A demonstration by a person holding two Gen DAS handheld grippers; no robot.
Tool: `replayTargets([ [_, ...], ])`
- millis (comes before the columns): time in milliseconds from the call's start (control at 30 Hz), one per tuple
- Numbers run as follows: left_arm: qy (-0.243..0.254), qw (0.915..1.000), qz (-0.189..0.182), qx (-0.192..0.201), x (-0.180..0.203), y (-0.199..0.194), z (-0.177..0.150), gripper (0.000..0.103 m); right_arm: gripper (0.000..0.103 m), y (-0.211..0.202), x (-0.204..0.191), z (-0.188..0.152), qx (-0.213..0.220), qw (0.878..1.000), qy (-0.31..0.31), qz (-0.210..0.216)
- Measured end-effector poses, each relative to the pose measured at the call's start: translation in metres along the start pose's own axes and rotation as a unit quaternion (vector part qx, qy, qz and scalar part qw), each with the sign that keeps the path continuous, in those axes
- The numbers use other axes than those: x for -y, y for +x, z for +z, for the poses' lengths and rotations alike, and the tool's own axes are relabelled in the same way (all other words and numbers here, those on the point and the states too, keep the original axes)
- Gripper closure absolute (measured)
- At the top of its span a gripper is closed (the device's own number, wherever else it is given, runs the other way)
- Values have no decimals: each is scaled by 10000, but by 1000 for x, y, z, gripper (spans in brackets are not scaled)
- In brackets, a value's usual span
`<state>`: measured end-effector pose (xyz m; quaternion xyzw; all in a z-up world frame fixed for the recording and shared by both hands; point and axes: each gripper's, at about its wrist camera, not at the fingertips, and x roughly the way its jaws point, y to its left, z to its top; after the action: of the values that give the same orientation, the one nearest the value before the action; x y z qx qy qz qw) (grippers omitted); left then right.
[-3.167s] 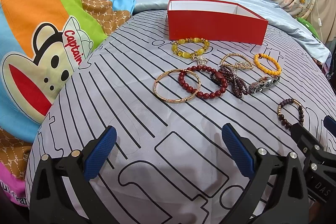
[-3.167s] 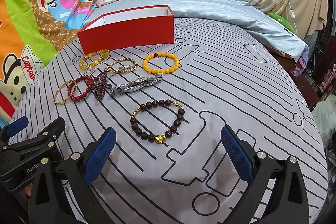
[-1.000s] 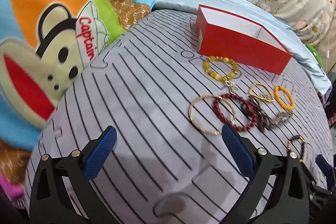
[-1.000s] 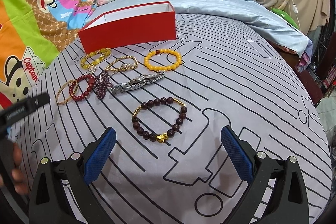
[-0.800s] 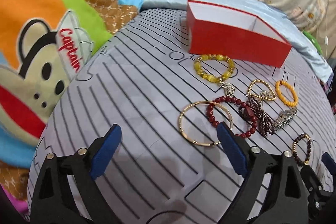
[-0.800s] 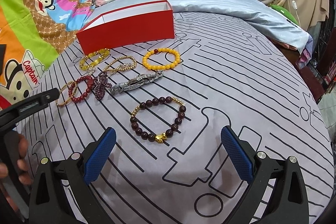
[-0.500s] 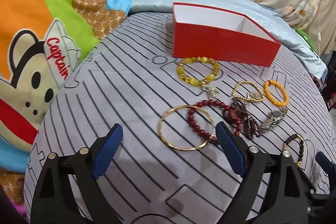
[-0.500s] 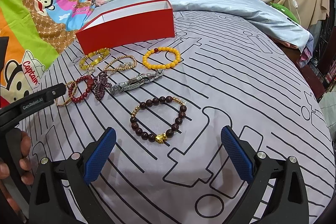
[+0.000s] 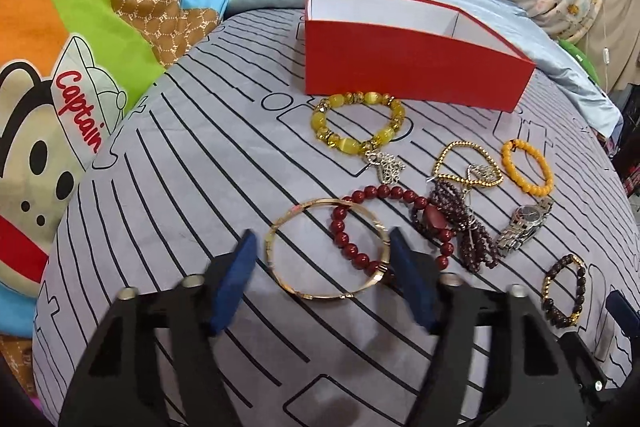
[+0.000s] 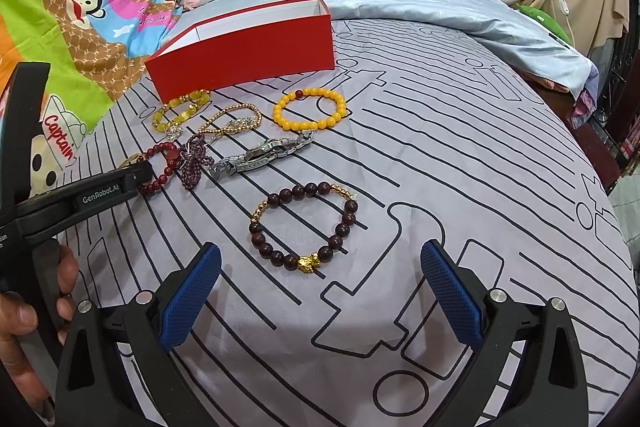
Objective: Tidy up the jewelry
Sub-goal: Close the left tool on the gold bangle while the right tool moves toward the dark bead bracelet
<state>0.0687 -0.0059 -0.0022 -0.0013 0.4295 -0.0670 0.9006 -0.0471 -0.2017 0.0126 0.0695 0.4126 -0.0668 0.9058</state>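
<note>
Left claw (image 9: 320, 277): has just been narrowing; its blue pads now bracket the gold bangle (image 9: 326, 249), not yet pinching it.
Change: a second ago this claw was spread wide and short of the bangle; now it frames it.
Overlap: red bead bracelet (image 9: 384, 223) lies across the bangle, so it may drag along.
Right claw (image 10: 320, 291): spread wide, unmoved, holding nothing, just short of the dark bead bracelet (image 10: 304, 227).
Red box (image 9: 408, 71): open on the bed, beyond the 7 pieces.
Meaning: first pickup looks imminent; nothing seems boxed yet.
</note>
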Motion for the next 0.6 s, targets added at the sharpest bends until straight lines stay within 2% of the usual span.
replayTargets([
  [200,0,9999,-73,88,0,-4,-1,43,5,0,1,1,1,10000,-1,2],
  [433,-213,9993,-169,274,-14,-31,-10,43,5,3,4,3,-65,10000,56,38],
  [500,-215,9993,-175,262,-17,-37,-16,42,8,6,5,6,-109,9999,104,57],
  [600,-227,9992,-251,232,-19,-43,-27,42,19,9,11,10,-190,9993,244,190],
])
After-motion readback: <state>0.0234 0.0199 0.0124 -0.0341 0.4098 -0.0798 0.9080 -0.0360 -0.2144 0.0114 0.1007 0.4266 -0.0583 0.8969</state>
